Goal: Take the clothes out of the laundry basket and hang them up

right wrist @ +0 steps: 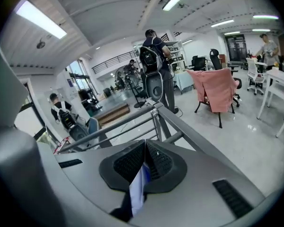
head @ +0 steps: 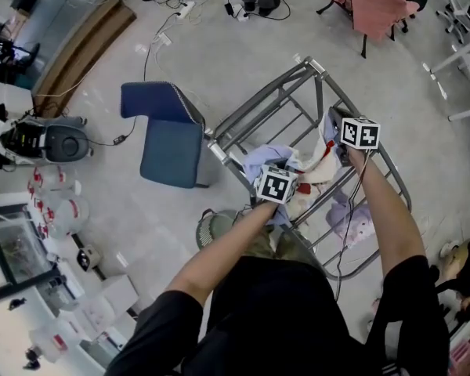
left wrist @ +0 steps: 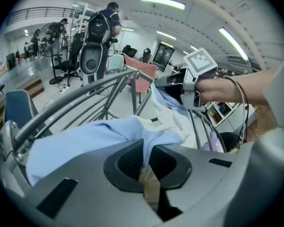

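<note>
The light-blue garment (left wrist: 80,148) is draped over the rails by the left edge of the grey drying rack (head: 286,92), and white cloth (left wrist: 168,112) is bunched against it toward the rack's middle. The fabric lies gathered rather than spread. If it were let go as it lies, it could slip between the rails to the floor or be left in a creased heap. A fold could also be caught on a rail end, or dragged off again if the jaws were drawn back before being fully parted, and the white cloth might be pulled along with it. The left gripper (left wrist: 146,161) is pressed together on an edge of the blue fabric, which runs out from between its pads and away over the nearest rail. The right gripper (right wrist: 143,167) is likewise clamped on a thin fold, judged to be the same garment, nearer the rack's right edge, with a rail just beyond its jaws. A pale purple garment (head: 352,218) is seen lower on the rack.
</note>
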Demonstrator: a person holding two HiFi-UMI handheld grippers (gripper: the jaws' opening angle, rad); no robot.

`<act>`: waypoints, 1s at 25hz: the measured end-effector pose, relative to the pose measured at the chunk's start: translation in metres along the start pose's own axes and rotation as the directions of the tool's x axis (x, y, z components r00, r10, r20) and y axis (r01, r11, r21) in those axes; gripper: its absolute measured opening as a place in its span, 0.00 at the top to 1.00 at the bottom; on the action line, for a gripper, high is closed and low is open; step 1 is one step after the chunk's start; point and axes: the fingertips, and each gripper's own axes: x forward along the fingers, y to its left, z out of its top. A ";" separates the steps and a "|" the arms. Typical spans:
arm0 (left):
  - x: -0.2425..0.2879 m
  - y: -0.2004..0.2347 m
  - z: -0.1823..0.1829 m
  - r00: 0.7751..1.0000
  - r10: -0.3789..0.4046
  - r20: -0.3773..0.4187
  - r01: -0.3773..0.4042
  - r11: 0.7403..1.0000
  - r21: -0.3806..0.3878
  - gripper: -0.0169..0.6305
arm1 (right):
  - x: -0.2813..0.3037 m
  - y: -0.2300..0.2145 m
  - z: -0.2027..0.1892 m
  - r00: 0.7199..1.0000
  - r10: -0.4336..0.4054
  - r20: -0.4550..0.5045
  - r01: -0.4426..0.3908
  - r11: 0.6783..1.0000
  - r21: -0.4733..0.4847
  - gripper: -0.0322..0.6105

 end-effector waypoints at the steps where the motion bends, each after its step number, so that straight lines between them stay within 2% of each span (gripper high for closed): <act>1: 0.005 -0.002 -0.004 1.000 -0.008 -0.015 0.008 1.000 0.001 0.96 | 0.003 0.002 -0.002 1.000 -0.007 -0.012 0.007 1.000 -0.027 0.95; 6: 0.030 -0.006 -0.022 0.996 -0.024 -0.081 0.024 1.000 -0.006 0.96 | -0.001 0.003 0.000 1.000 -0.029 -0.008 0.029 0.997 -0.076 0.95; 11: 0.043 -0.011 -0.054 0.974 -0.116 -0.197 0.096 0.990 -0.104 0.96 | -0.008 0.003 0.000 0.999 -0.005 -0.032 0.002 0.995 -0.103 0.94; 14: 0.051 -0.013 -0.058 0.961 -0.146 -0.235 0.117 0.984 -0.134 0.96 | -0.007 -0.005 -0.015 0.994 -0.030 -0.108 0.014 0.989 -0.148 0.87; 17: 0.050 -0.015 -0.061 0.946 -0.171 -0.276 0.129 0.978 -0.164 0.96 | -0.010 -0.011 -0.021 0.989 -0.059 -0.136 0.034 0.983 -0.183 0.81; 19: 0.046 -0.016 -0.057 0.951 -0.177 -0.252 0.139 0.977 -0.162 0.96 | -0.016 -0.010 -0.018 0.991 -0.054 -0.119 0.031 0.982 -0.185 0.75; 22: 0.033 -0.017 -0.044 0.971 -0.176 -0.164 0.149 0.975 -0.163 0.96 | -0.027 -0.008 -0.006 0.996 -0.041 -0.078 0.027 0.983 -0.181 0.75; 25: 0.016 -0.018 -0.034 0.980 -0.182 -0.078 0.166 0.970 -0.178 0.95 | -0.038 0.001 0.003 0.999 -0.013 -0.053 0.003 0.984 -0.181 0.75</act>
